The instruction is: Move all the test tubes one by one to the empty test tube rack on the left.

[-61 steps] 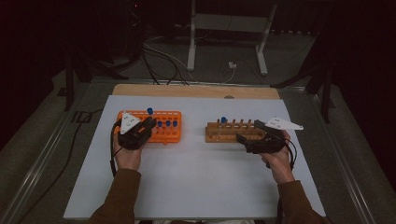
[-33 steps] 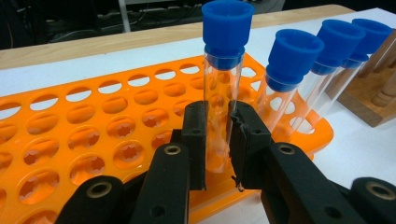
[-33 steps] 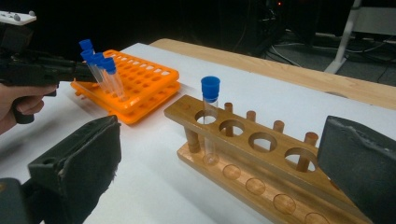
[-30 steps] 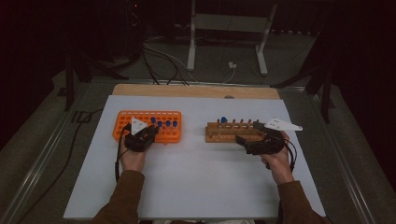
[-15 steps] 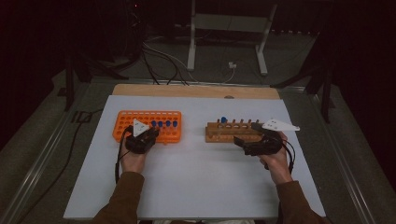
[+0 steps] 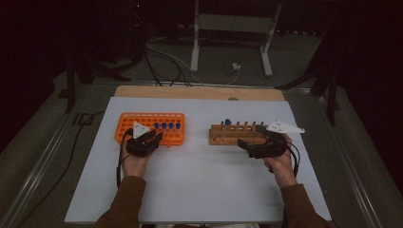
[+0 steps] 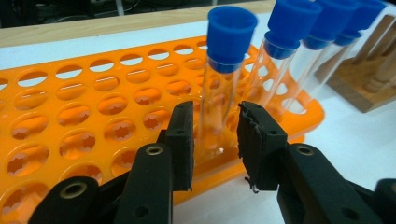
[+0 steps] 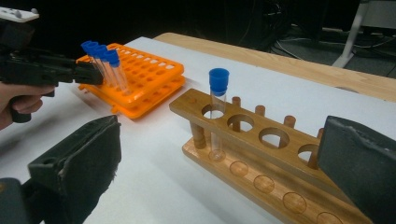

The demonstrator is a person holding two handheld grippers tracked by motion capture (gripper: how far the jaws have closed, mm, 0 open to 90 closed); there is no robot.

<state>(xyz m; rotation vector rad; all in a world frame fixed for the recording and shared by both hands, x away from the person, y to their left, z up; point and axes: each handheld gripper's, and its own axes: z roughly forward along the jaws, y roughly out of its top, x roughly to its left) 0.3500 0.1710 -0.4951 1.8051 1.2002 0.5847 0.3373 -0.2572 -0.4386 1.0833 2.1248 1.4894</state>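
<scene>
Glossy orange plastic rack (image 7: 93, 116) (wooden rack (image 8: 261, 154) smooth), clear tubes (image 7: 219, 93).

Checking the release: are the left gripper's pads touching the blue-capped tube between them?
Apart. The left gripper view shows the left gripper with jaws just opening and slim gaps beside the tube.

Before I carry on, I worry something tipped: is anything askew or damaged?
Nothing has tipped. The capped tubes stand upright in the orange rack, one tube upright in the wooden rack. Only oddity: the left tool's right pad looks frayed.
</scene>
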